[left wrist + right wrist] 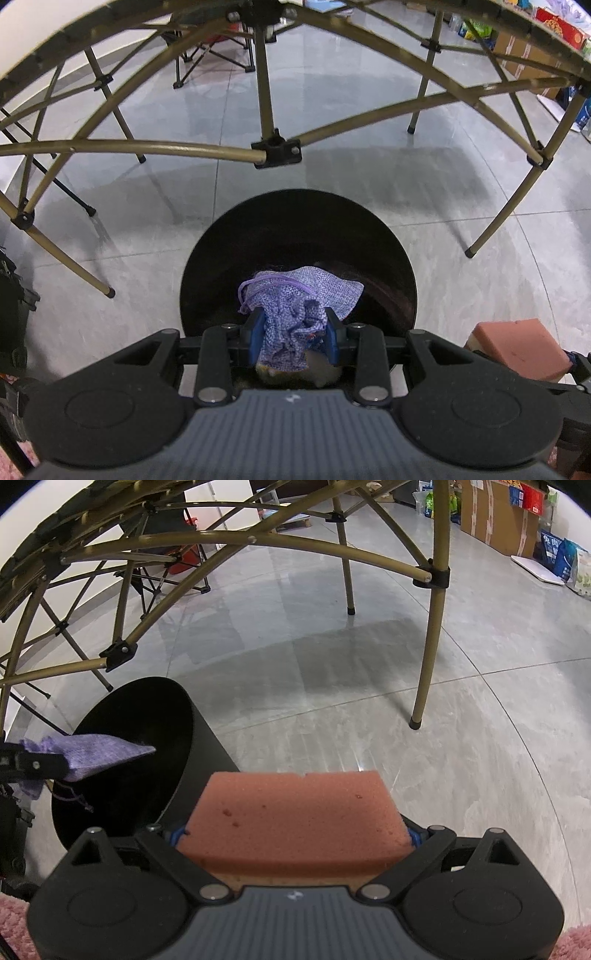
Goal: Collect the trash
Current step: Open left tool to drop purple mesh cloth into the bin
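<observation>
Logo (290,399) on left hand-held gripper (294,332) is unreadable; floor packaging too blurred.

The black bin's (384,258) bottom is lost in darkness (the purple pouch (291,314) covers part).

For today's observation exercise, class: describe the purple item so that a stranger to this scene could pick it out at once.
Start at the folding table's tan metal frame; on the grey tiled floor in front of it stands a round black bin. Over the bin's mouth, the left hand-held gripper pinches a lilac woven drawstring pouch. Its crumpled purple fabric and cord set it apart from the salmon-coloured sponge block nearby.
</observation>
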Demonstrator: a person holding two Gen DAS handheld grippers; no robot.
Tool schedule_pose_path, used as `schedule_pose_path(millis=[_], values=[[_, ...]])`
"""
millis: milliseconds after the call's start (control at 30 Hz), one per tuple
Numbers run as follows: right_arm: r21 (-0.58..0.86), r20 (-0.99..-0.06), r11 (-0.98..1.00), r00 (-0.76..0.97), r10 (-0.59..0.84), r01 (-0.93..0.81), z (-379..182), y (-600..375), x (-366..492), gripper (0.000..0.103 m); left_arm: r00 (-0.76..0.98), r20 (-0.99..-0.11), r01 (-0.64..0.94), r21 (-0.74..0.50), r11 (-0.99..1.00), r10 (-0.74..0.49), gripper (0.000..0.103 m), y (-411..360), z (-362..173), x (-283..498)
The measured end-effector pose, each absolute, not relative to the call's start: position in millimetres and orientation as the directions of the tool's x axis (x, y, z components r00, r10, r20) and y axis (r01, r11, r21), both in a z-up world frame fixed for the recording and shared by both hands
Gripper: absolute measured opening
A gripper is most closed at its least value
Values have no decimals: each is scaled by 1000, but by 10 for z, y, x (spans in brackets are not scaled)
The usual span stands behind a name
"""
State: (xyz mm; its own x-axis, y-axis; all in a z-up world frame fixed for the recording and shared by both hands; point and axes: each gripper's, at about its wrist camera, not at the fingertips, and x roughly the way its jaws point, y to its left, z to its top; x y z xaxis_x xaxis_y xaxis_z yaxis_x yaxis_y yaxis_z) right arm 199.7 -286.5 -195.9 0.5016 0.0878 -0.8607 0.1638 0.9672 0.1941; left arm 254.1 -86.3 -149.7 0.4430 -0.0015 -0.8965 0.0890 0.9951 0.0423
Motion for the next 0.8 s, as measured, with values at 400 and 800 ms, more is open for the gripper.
schedule_pose_path(millis=[400,800], values=[[200,-865,963,494,88,179,-1999,-2920,2017,98,375,-927,76,50,996,18,39,-931,-1693,2646],[205,-868,961,488,92,183,-2026,-2945,2018,98,364,-930,61,84,995,56,103,-948,-1728,2645]])
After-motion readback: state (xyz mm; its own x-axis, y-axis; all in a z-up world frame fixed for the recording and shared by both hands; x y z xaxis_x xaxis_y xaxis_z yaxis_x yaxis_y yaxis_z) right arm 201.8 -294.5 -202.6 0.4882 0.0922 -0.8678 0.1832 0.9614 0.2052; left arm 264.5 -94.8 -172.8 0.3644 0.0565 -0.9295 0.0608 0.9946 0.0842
